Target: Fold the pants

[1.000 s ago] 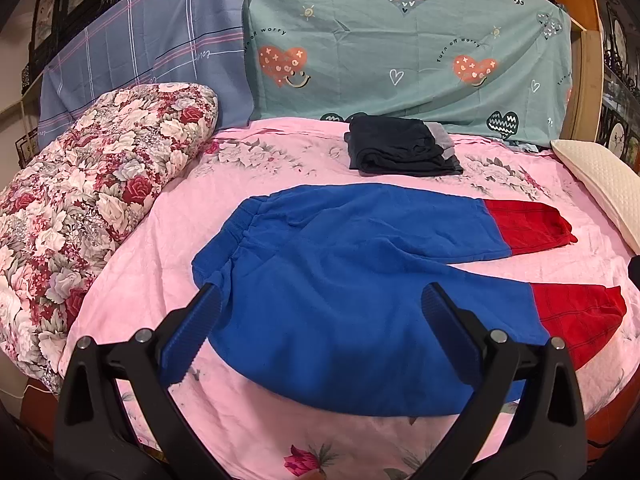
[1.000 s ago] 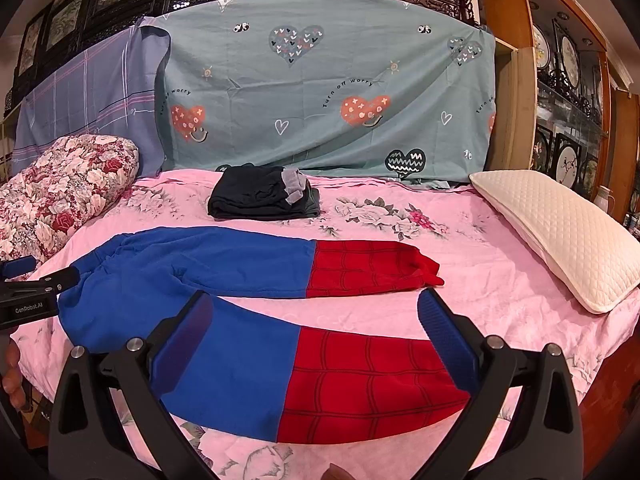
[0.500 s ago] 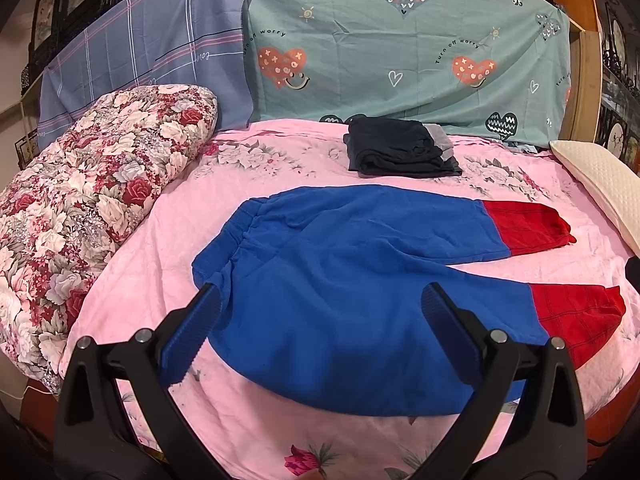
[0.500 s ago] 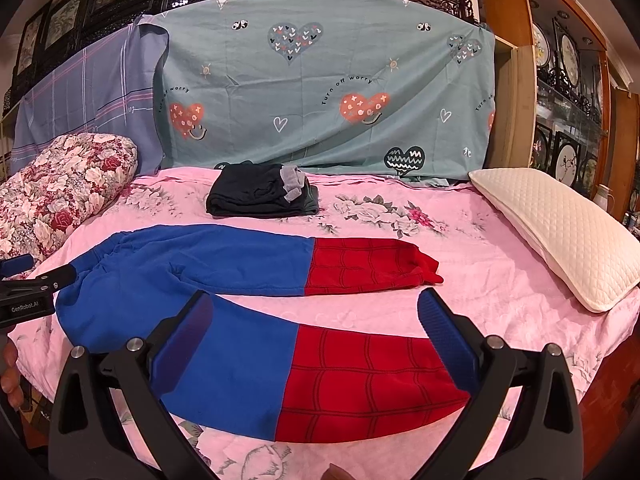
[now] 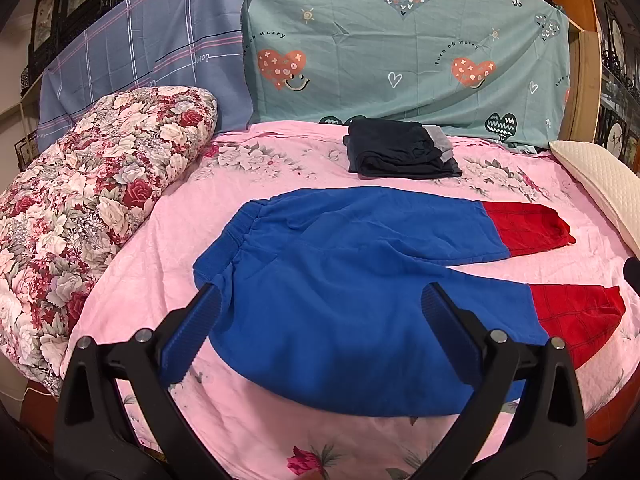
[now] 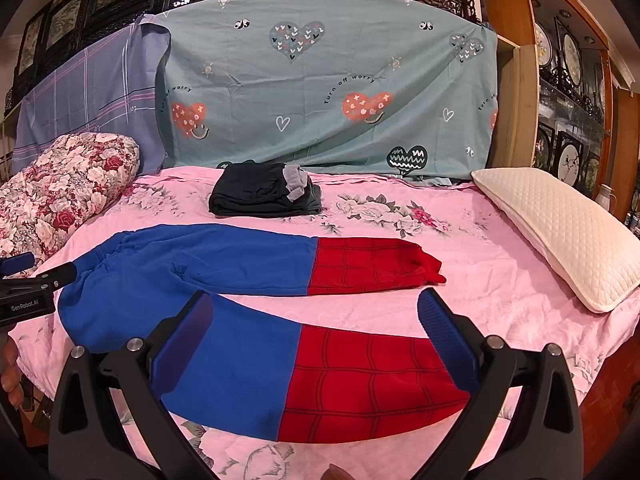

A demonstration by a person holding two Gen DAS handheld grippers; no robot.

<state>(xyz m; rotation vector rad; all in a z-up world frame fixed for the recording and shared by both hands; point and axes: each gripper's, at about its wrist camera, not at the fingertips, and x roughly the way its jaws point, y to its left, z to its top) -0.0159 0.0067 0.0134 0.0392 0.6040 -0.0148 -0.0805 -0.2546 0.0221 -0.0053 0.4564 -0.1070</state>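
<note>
The blue fleece pants with red web-patterned lower legs (image 5: 360,280) lie flat across the middle of the pink floral bedsheet (image 5: 248,432), waistband toward the left of both frames and the two legs running right, slightly splayed. Spread out this way, they look ready for a first fold, likely one leg over the other, which has not begun.

The left gripper (image 5: 320,320) hovers low in the frame over the seat and waistband end, its blue ribbed fingers (image 5: 192,328) spread wide and holding nothing. The right gripper (image 6: 316,328) hangs over the near leg, at the blue-to-red seam, fingers equally wide apart and empty. One tool at each end suits lifting the near leg evenly.

A folded pile of dark clothes with a grey piece (image 6: 264,194) sits at upper centre, probably finished items kept out of the way. A red-and-white floral quilt roll (image 5: 88,200) lies at left, and a cream quilted pillow (image 6: 560,232) at right.

The teal heart-print sheet (image 6: 320,92) draped behind reads "Turn off worry". The left tool's body, seen at the left edge of the right view, is marked "GenRobot.AI" (image 6: 25,307).
</note>
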